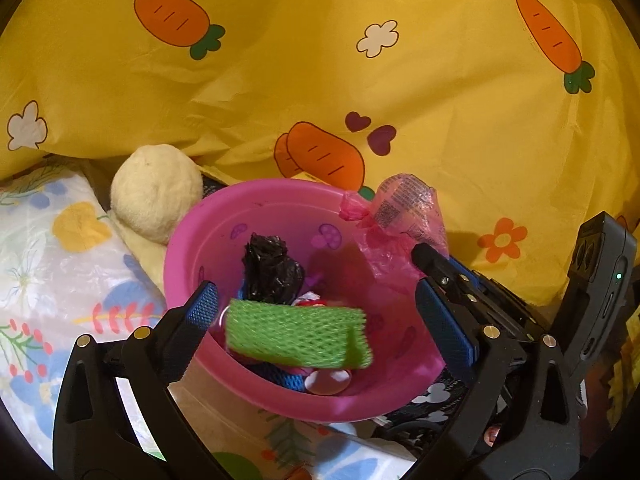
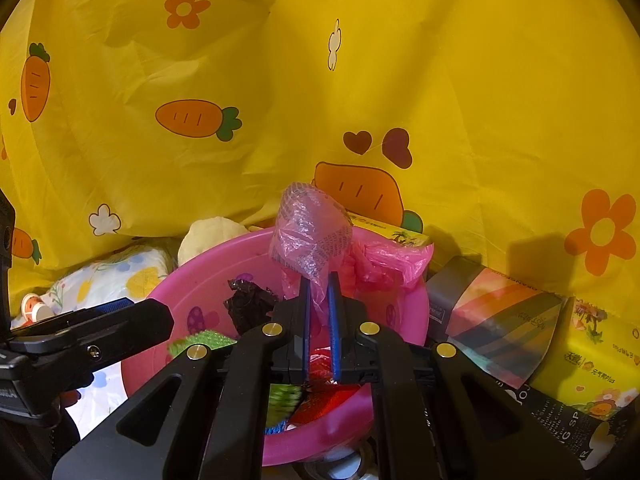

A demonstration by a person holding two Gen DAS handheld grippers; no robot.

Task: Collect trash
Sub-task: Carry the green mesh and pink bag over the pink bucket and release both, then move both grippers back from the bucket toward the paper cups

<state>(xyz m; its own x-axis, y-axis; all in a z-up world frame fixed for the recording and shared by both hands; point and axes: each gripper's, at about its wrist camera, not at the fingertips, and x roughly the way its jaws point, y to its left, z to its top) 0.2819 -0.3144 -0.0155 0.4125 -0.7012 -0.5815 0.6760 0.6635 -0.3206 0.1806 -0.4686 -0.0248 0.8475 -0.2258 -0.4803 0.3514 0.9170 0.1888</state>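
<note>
Here the left claw (image 1: 316, 316) stands wide open over the pink basin (image 1: 192, 240), the green foam net (image 1: 296, 338) loose between its jaws. The right claw (image 2: 319, 308) pinches a pink plastic bag (image 2: 310, 232); such thin film could slip and fall outside the rim.

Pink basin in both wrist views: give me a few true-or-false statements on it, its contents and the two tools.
1. The right tool is shut on the pink plastic bag. True.
2. The left tool grips the green mesh. False: its pads stand wide apart, and the blurred mesh sits between them over the basin, touching neither.
3. A crumpled black bag lies inside the pink basin. True.
4. The basin is turned upside down. False: it sits open side up with trash in it.
5. A cream ball sits beside the basin, outside its rim. True.
</note>
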